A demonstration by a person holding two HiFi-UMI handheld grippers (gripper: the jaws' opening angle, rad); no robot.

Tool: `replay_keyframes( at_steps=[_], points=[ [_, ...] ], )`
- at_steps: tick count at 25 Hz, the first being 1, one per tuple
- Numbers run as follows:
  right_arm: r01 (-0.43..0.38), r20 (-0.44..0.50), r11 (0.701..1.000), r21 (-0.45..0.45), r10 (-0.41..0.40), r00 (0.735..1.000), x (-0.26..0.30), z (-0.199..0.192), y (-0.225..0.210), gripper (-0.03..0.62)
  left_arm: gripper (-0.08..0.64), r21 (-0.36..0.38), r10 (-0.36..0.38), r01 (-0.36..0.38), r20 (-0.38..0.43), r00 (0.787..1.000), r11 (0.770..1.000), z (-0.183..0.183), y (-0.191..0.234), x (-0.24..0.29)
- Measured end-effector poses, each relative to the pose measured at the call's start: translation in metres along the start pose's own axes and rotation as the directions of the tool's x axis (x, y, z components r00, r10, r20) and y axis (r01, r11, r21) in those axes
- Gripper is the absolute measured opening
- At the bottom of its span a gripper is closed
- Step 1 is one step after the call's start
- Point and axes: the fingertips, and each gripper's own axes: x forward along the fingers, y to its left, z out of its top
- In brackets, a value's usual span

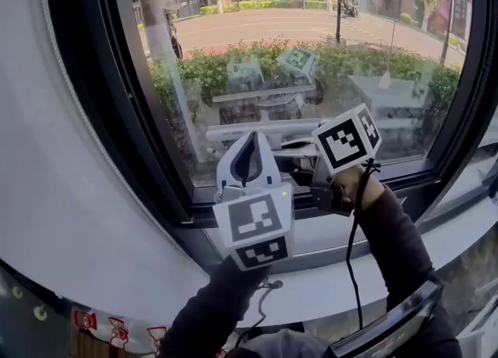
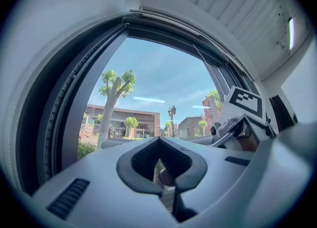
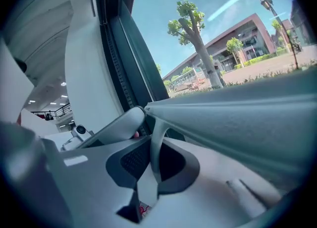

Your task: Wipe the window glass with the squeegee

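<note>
The right claw (image 1: pixel 310 163) is clamped on the white handle of the squeegee (image 1: pixel 233 134), a long white-and-grey bar tool. In the right gripper view the handle runs straight down between the two jaws of this claw (image 3: pixel 153 140), which press on it from both sides, and the squeegee's grey blade bar (image 3: pixel 237 118) stretches away to the right.

The squeegee lies roughly level, low against the clear window glass (image 1: pixel 311 37), inside the dark metal window frame (image 1: pixel 124 115) and above the white sill (image 1: pixel 342 232).

The left claw (image 1: pixel 250 146) is raised beside the right one, with its tips at the bar. In its own view, the jaws of the left claw (image 2: pixel 159 145) stand together, leaving only a narrow slit. Something small and dark sits in that slit and cannot be identified. Whether these jaws pinch the bar cannot be told.
</note>
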Motion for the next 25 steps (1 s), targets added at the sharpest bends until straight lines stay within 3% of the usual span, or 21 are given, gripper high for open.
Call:
replay_keyframes(
  at_steps=[15, 20, 25],
  points=[
    [0.041, 0.090, 0.973, -0.229, -0.021, 0.996, -0.012, 0.118, 0.070, 0.025, -0.005, 0.094, 0.028, -0.052, 0.239, 0.971, 0.994, 0.135, 0.019, -0.008],
    [0.053, 0.100, 0.950, -0.308, -0.023, 0.995, -0.012, 0.150, 0.081, 0.026, -0.005, 0.106, 0.022, -0.055, 0.285, 0.958, 0.993, 0.163, 0.023, -0.004],
    [0.040, 0.113, 0.942, -0.333, -0.002, 0.994, -0.013, 0.170, 0.092, 0.025, -0.005, 0.114, 0.021, -0.061, 0.322, 0.946, 0.992, 0.185, 0.023, -0.003]
  ],
)
